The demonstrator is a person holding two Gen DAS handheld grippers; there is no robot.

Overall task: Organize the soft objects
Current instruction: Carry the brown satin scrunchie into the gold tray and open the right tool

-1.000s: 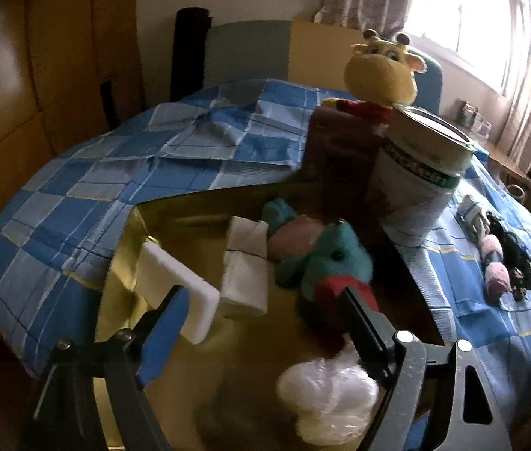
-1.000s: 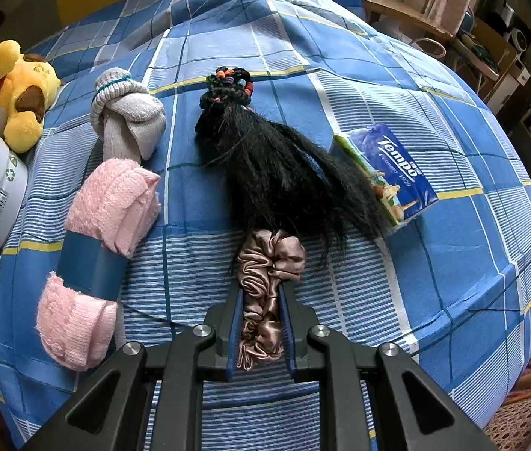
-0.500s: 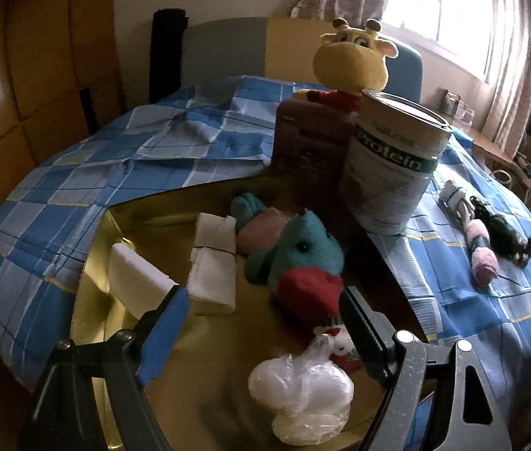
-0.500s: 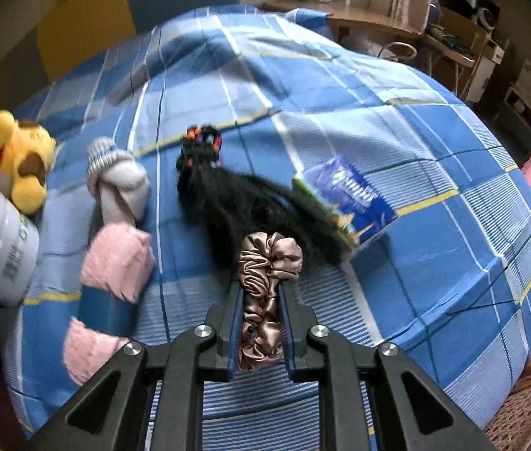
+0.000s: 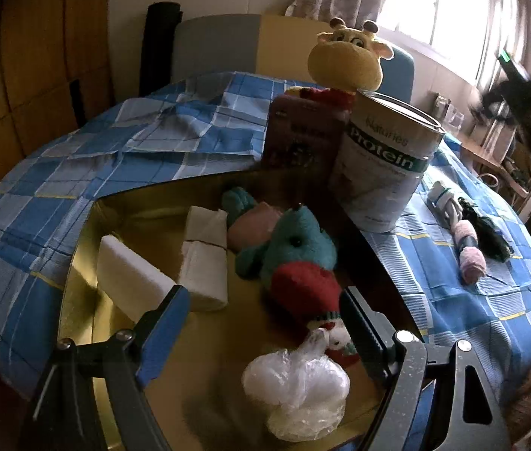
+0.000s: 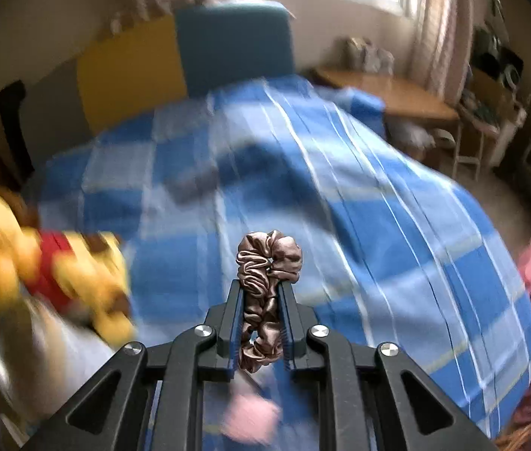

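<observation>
The satin scrunchie (image 6: 265, 293) was seen clamped between the closed fingers of the right gripper (image 6: 261, 297), as in the earlier frames, but it had been lifted clear of the blue checked bedspread (image 6: 378, 225). A second before, it had lain on the bedspread against the black hairpiece; that hairpiece and the tissue packet were no longer visible in the right wrist view, which had been tilted up toward the headboard (image 6: 228, 45) and was heavily blurred. A yellow plush toy (image 6: 59, 274) was smeared at the left of that view.

The left gripper (image 5: 265, 308) was held with its fingers wide apart and empty above the gold tray (image 5: 89, 312), much as before, though the view had been shifted slightly. Inside the tray, the teal plush toy (image 5: 295, 248) lay near the centre, the two white folded cloths (image 5: 205, 259) to its left, and the crumpled plastic bag (image 5: 295, 387) nearest the gripper. The protein tin (image 5: 382, 173) stood just beyond the tray's far right edge, and the pink rolled sock (image 5: 468, 251) lay on the bedspread to the right of the tin.
</observation>
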